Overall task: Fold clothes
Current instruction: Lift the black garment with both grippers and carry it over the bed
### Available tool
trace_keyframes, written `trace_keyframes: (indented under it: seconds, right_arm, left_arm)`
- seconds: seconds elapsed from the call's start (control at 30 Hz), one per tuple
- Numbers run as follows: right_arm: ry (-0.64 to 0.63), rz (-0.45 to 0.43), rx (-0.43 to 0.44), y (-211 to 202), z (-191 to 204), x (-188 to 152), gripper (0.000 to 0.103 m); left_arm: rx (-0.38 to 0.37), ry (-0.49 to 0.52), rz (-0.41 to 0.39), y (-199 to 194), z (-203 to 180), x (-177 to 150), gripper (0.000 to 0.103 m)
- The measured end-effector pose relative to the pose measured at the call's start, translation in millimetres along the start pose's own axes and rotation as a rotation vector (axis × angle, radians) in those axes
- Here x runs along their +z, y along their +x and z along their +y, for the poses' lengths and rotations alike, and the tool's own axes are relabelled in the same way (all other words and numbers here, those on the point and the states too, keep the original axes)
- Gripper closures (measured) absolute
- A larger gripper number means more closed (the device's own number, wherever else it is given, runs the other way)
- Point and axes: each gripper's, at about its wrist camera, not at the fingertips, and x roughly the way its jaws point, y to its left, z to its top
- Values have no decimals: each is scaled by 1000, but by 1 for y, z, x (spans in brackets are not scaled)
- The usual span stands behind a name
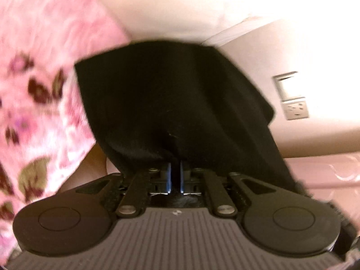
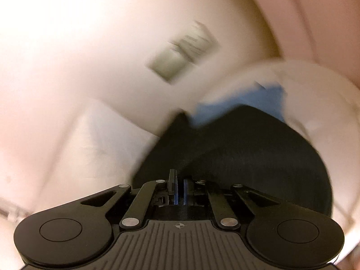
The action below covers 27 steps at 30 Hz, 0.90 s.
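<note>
Both wrist views are warm and bright, with the pale wall (image 1: 202, 6) overexposed to near-white across the top of the left view and the upper left of the right view. Motion blur smears the pink floral fabric (image 1: 40, 85) along the left edge of the left view and a grey patch (image 2: 182, 56) at upper centre of the right view, while the black garment (image 1: 171, 99) reads as a near-featureless dark mass with soft edges in both. The ribbed casing (image 2: 177, 245) at the bottom of each frame stays sharp, and fisheye curvature bends lines toward the dark rounded corners.
</note>
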Motion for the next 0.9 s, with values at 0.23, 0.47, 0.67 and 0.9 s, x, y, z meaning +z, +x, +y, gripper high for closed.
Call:
trace_keyframes:
  seconds: [0.23,0.47,0.67,0.9]
  right_arm:
    - [-243,-65,249,-28,106,2,100]
    - [-399,-87,449,-62,195,-27,100]
    - [-500,-55,665,-98,271,-77,100]
    - [-554,88,937,-142,359,-170,100]
  left_arm:
    - [-42,121,-206,-76,-10,5,99]
    - [-100,90,-410,-175,11,7,100]
    - [-109,45,-625,-281,50,-25,100]
    - [-33,-67,-892,-443,127,-116,100]
